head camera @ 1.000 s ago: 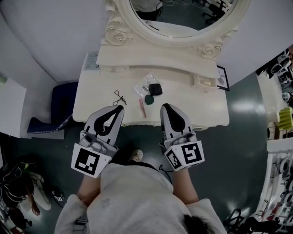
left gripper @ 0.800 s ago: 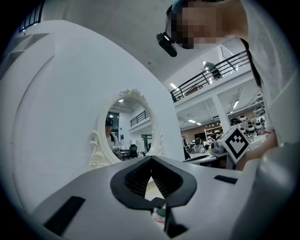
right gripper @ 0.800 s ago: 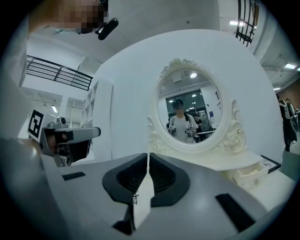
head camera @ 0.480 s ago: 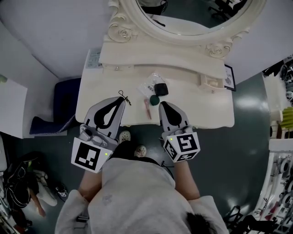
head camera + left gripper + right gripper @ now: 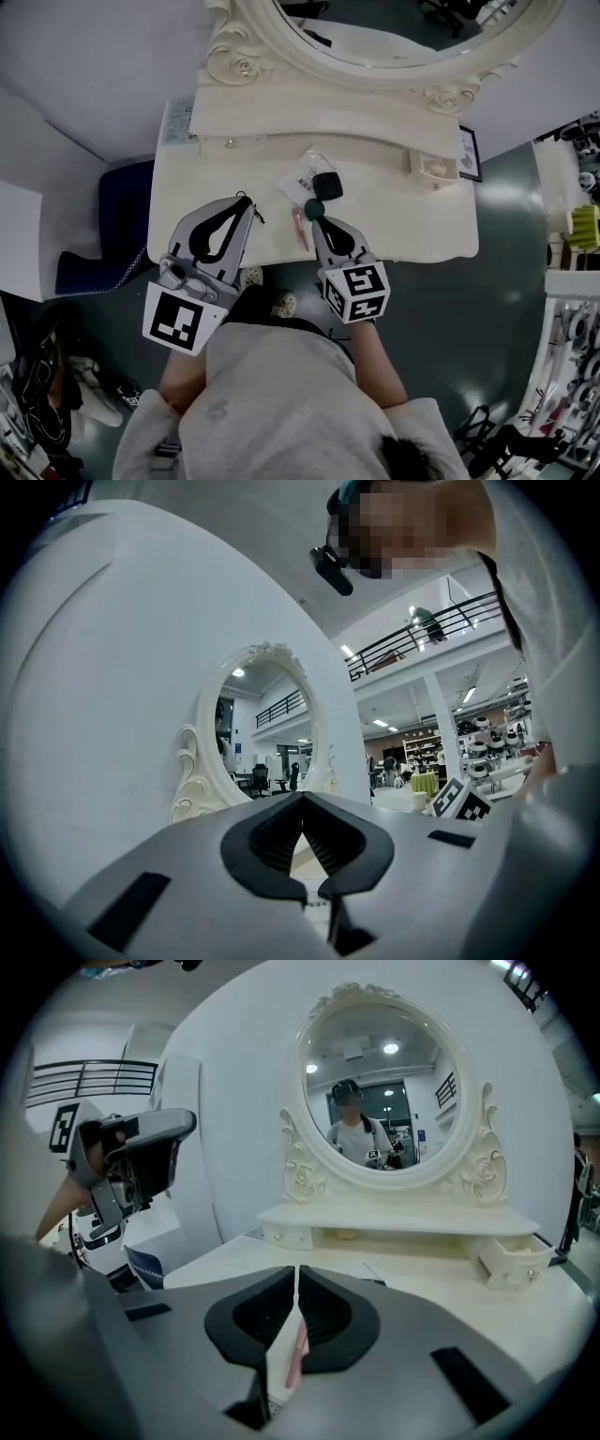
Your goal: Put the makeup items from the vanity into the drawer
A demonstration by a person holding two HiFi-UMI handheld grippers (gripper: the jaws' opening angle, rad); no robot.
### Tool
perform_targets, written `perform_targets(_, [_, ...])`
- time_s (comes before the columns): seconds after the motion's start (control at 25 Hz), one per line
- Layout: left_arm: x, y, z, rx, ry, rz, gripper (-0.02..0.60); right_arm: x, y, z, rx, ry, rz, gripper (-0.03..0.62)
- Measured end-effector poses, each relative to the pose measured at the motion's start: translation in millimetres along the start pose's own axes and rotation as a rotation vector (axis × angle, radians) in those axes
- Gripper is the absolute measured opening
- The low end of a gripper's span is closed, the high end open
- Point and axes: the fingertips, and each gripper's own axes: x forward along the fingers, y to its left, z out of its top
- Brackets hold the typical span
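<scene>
On the cream vanity top (image 5: 403,220) lie a clear packet (image 5: 302,174), a black compact (image 5: 326,185), a round dark green item (image 5: 313,207) and a pink stick (image 5: 300,229). A thin black wire loop (image 5: 249,203) lies at the tip of my left gripper (image 5: 245,200), which is shut and holds nothing. My right gripper (image 5: 317,220) is also shut and bare, its tip just in front of the green item and to the right of the pink stick (image 5: 298,1349). A small drawer (image 5: 432,167) stands pulled open at the back right, also seen in the right gripper view (image 5: 511,1258).
An oval mirror (image 5: 394,37) in a carved frame rises behind a raised shelf (image 5: 319,122). A paper (image 5: 176,122) lies at the back left corner and a framed card (image 5: 466,155) at the right end. A dark blue seat (image 5: 122,220) stands left of the vanity.
My right gripper has moved left and forward, up to the green item and pink stick. The left gripper has barely shifted, its tip now at the wire loop.
</scene>
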Motion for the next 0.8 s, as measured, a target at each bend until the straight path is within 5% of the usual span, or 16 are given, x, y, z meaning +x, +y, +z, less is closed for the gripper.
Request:
perform_targets(0.64, [13, 25, -31, -0.06, 0.055, -0.012, 0.014, 39, -4, -85, 0.064, 0.254, -0.018, 0.029])
perform_targets(0.8, [13, 32, -36, -0.067, 0.063, -0.003, 0.014, 45, -4, -101, 0.078, 0.304, -0.01, 0.092])
